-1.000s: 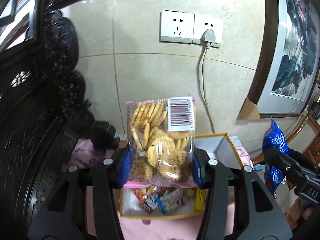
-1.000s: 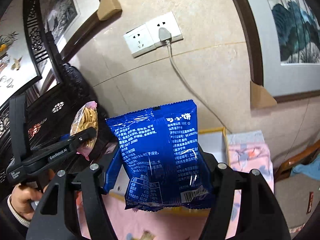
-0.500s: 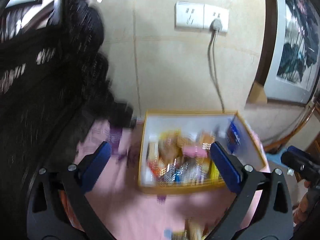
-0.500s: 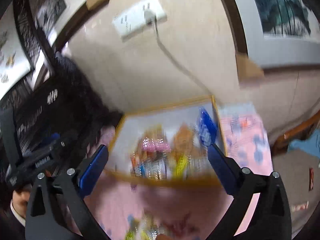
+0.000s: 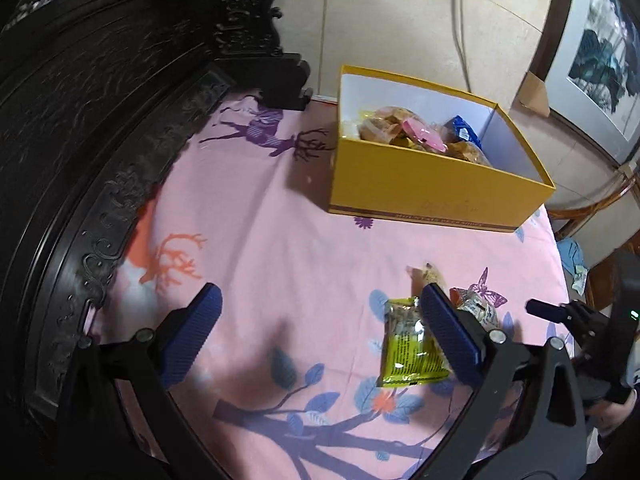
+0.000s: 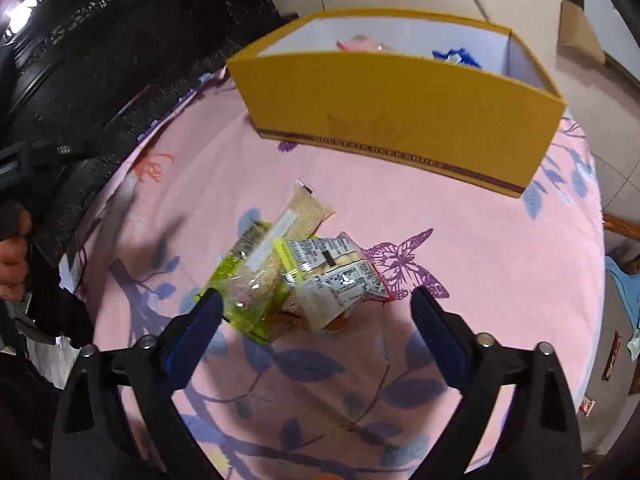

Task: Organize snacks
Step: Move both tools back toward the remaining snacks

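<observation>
A yellow box point(image 5: 420, 184) with white inner walls stands on the pink patterned cloth and holds several snack packs, among them a blue one point(image 5: 462, 130). It also shows in the right wrist view point(image 6: 400, 120). A small pile of packs lies in front of it: a yellow-green pack point(image 6: 248, 280), a clear sesame pack point(image 6: 288, 224) and a white printed pack point(image 6: 340, 272). My right gripper point(image 6: 316, 312) is open and empty just in front of the pile. My left gripper point(image 5: 320, 320) is open and empty over bare cloth, the yellow-green pack point(image 5: 408, 344) by its right finger.
A dark carved wooden piece point(image 5: 100, 100) runs along the left edge of the table. A tiled wall with a cable point(image 5: 460, 20) and a framed painting point(image 5: 600, 60) stand behind the box. The table's right edge point(image 6: 596, 280) drops to the floor.
Both grippers let go of their packs, the biscuit pack and the blue pack, over the box, opened wide, and dropped back and down toward the pile of packs on the cloth.
</observation>
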Motion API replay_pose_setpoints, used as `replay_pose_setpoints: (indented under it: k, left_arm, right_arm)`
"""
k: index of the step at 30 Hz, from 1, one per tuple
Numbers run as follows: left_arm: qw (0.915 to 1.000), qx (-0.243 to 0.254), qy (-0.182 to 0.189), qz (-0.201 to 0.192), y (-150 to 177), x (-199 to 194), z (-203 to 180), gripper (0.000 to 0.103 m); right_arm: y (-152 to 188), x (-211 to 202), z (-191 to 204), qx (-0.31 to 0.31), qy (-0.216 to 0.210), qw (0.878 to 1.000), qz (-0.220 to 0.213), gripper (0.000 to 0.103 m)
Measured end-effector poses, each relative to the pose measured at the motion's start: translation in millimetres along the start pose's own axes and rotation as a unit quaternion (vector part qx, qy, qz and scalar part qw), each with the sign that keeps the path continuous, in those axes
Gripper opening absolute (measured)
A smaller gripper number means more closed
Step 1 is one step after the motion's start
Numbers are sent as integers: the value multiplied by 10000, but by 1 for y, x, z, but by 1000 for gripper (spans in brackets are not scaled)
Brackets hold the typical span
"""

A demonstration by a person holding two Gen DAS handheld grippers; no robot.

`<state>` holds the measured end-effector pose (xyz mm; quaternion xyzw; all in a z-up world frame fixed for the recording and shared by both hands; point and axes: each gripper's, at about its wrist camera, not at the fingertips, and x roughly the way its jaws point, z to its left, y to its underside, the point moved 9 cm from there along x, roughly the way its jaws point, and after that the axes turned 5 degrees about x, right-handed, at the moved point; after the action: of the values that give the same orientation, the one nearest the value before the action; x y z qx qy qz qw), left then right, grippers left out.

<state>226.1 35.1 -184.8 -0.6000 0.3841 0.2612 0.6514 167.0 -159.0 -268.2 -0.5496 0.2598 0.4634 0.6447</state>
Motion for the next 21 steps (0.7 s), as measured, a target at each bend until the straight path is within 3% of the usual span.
replay_pose_setpoints:
  k: [4,12,17,21]
  left_arm:
    - [9997,-225,-1,-29,0,-4,10,101]
    - [9993,-371,-78,57,5,-2,22,101]
    - [9992,-353,-107,148,6,4,21,101]
    - [9992,-317,-94,202,7,8,18,101]
  right_arm:
    - [1,23,-9,-235,58,9991,334,86]
    - [0,49,-10,-491,-260,9950,828,86]
    - [-2,61,-12,-282,-584,9933,953,74]
    - [-4,57,-22,130,-803,9928,884,54]
